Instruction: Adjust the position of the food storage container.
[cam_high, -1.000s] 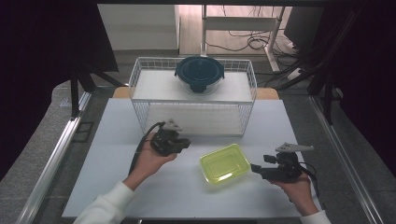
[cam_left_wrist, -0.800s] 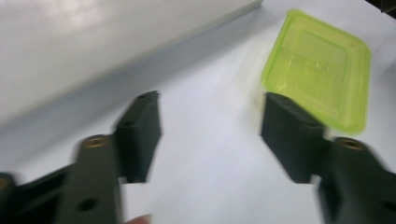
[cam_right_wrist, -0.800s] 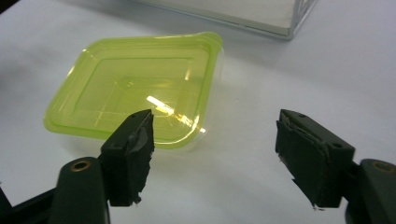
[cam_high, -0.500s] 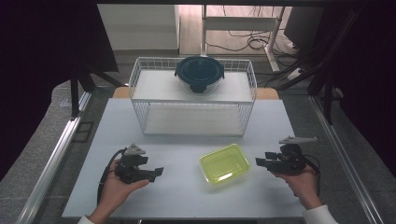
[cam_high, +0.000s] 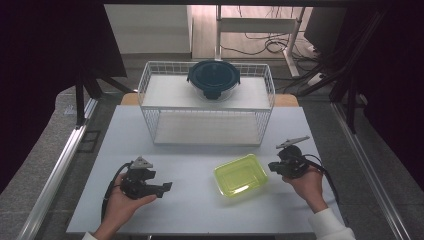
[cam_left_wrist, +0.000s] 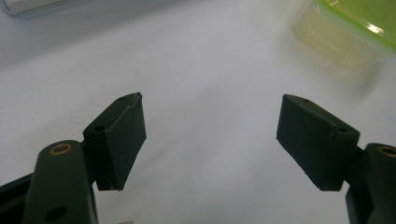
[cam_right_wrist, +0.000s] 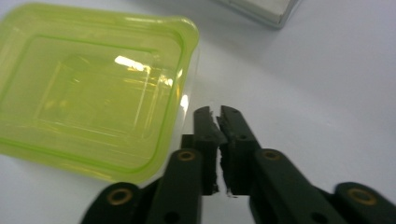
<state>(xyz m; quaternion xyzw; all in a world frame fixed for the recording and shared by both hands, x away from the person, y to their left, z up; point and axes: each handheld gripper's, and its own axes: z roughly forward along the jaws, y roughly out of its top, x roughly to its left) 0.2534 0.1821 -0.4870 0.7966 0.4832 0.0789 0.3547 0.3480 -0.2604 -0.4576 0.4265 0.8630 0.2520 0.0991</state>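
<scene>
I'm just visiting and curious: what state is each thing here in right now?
Yellow box: lid on, flat on the table.
Round bowl: lid on, atop the wire rack.
Left gripper: open, nothing between its jaws.
Right gripper: just shut, empty, beside the box.

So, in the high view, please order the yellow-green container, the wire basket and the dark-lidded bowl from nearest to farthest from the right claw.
From the right claw:
1. Yellow-green container, just beside the claw, on its left.
2. Wire basket, farther back at the table's middle.
3. Dark-lidded bowl, farthest, on the basket's top shelf.
</scene>
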